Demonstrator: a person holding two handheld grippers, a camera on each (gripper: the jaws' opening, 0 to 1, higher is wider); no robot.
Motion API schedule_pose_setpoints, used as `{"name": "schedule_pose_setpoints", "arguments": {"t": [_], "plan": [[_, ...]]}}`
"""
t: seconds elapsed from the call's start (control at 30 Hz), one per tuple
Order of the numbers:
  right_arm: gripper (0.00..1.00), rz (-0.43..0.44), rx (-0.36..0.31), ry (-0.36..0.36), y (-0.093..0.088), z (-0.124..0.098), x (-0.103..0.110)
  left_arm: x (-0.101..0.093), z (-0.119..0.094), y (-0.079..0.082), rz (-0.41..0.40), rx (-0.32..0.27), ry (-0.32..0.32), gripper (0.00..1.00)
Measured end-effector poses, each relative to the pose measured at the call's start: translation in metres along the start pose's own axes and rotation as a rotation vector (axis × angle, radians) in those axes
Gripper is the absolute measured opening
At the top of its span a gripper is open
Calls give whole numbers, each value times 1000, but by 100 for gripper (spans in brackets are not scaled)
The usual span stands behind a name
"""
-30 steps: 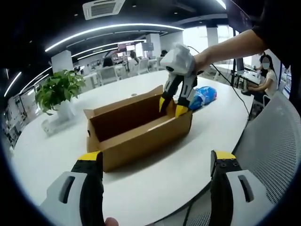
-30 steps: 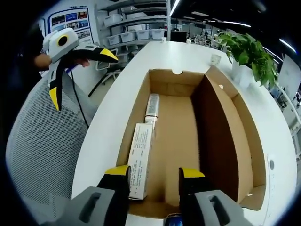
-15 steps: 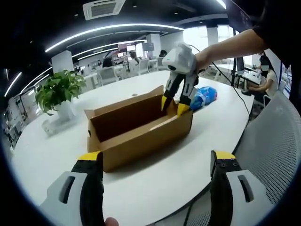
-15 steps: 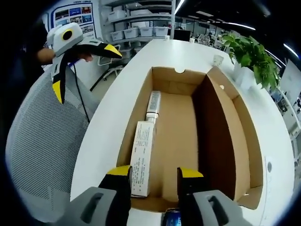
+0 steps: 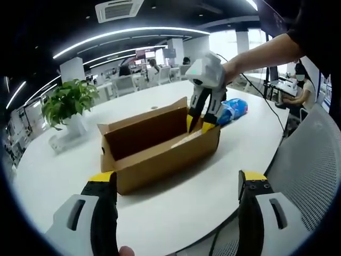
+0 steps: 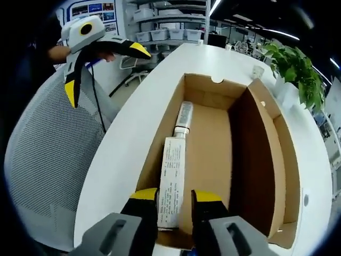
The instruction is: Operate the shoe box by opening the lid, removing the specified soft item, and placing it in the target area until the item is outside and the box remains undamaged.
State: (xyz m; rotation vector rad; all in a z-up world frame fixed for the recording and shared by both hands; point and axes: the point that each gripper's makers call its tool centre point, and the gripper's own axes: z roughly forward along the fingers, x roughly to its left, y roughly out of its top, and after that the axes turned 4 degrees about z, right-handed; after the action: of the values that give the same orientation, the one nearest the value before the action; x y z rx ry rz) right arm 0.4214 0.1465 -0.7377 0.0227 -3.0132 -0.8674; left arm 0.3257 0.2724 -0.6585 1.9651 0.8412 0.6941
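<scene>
Left gripper view: side-on, farther back. Right gripper view: close overhead. Both share box (image 5: 160,146) (image 6: 213,160).

The open shoe box (image 6: 213,154) has bare cardboard floor free on its right half, while a long white carton (image 6: 172,181) and a tube (image 6: 184,118) crowd the left wall, right gripper (image 6: 174,197) straddling the carton.

This is an open-plan office. A long white counter (image 5: 160,213) runs through the room, with a potted plant (image 5: 66,104) on it and a grey mesh chair (image 6: 50,165) pulled up beside it. Curved strip lights (image 5: 128,33) and an air-conditioning vent (image 5: 118,9) hang in the dark ceiling. Far off are desks, chairs and seated people; shelves of storage bins (image 6: 168,32) line one wall.
</scene>
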Motion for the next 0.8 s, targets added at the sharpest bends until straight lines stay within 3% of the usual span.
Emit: {"name": "schedule_pose_setpoints", "arguments": {"t": [0.23,0.4,0.67,0.8], "plan": [[15,7,4,-3,-2,-1,-2,0,0,1,1,-1,1,94],[21,17,-22,5,8,2,0,0,0,0,2,-1,0,94],[20,-24,-1,17,14,16,4,1,-1,-1,3,0,8,94],[15,-48,16,4,12,17,1,3,-1,0,1,-2,13,94]]}}
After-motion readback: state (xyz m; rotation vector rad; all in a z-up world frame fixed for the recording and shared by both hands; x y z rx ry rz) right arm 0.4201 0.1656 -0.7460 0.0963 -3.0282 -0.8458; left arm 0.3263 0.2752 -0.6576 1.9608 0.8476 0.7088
